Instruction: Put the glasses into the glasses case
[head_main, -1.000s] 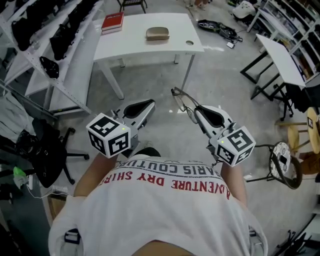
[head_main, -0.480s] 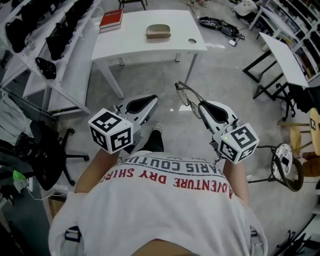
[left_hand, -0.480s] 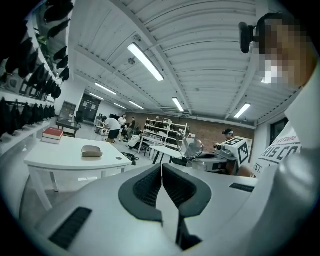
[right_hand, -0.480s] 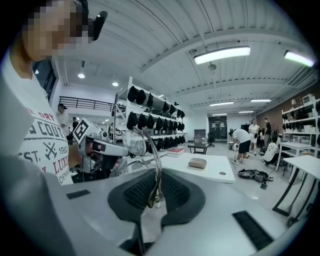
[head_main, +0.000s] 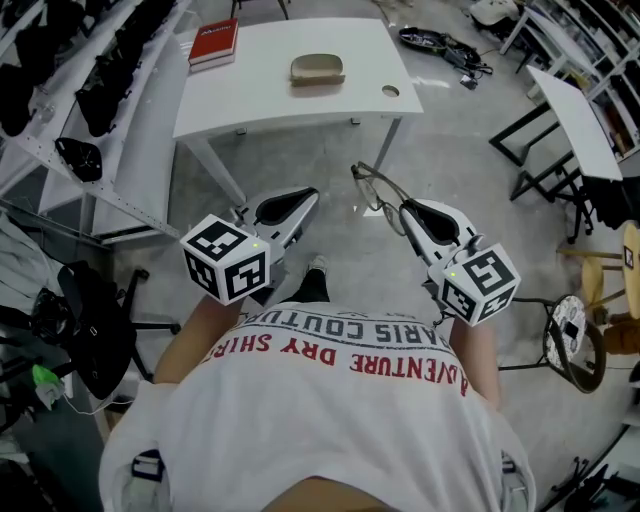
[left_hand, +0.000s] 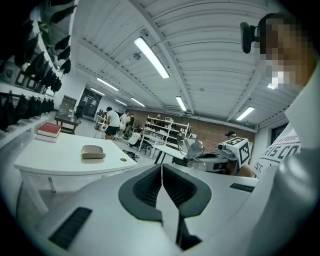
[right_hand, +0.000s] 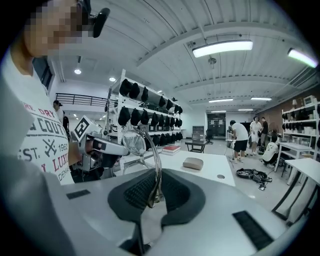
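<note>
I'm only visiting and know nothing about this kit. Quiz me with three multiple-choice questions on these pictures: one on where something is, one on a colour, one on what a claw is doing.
1. Where is the glasses case?
A. on the floor
B. on the white table
C. on a stool

2. What colour is the book on that table?
A. blue
B. green
C. red

3. What is the right claw doing?
A. gripping the glasses
B. standing wide open and empty
C. gripping the case

Answers:
1 B: the head view shows it lying on the tabletop.
2 C: its cover is plainly red.
3 A: the right gripper view shows its jaws closed on the thin frame, with a lens sticking up above them.
</note>
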